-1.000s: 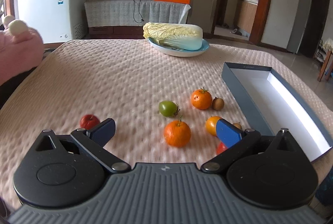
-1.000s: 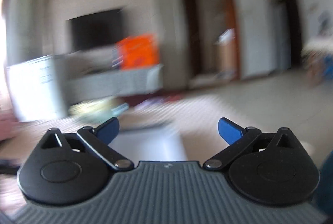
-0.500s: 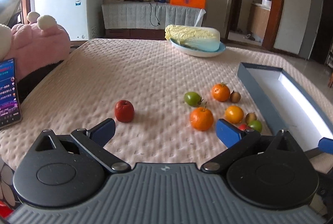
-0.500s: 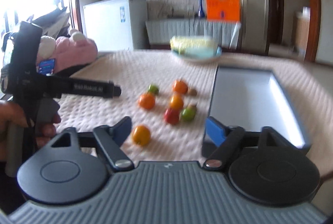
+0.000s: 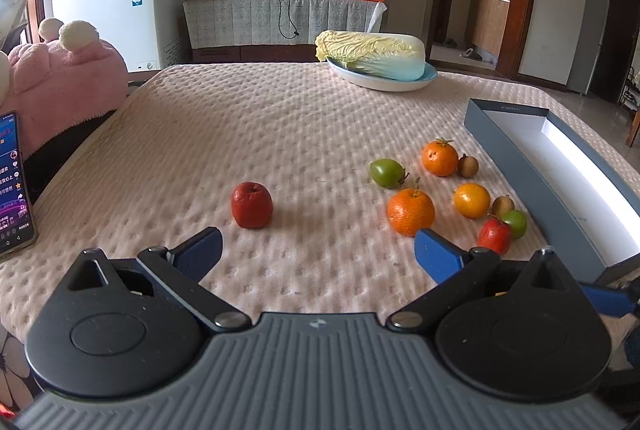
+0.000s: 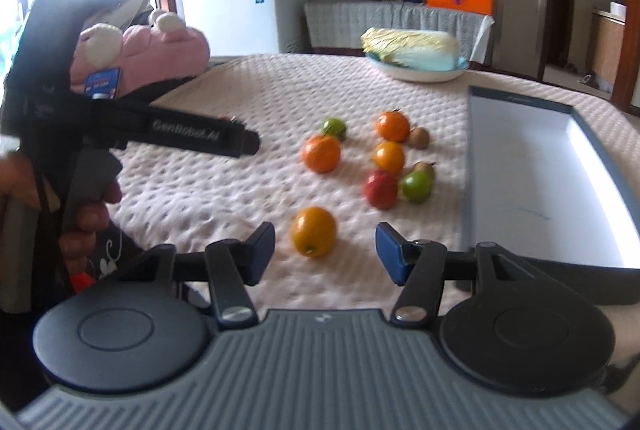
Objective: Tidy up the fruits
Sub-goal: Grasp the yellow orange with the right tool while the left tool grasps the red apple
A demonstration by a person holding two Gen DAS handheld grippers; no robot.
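The right gripper (image 6: 325,250), jaws closing and still clear, frames the round yellow-orange fruit (image 6: 313,231). Centre it before pinching gently. The left gripper (image 5: 318,252) hangs wide and empty.

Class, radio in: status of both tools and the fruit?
Left tool open, empty. Right tool closing around loose yellow-orange round fruit, not gripped. Path clear.

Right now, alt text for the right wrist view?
The right gripper reaches over a quilted table, jaws closing around a lone orange fruit but not yet touching it. Beyond lies a cluster of orange, red and green fruits beside an open grey box. At left, a hand holds the left gripper.
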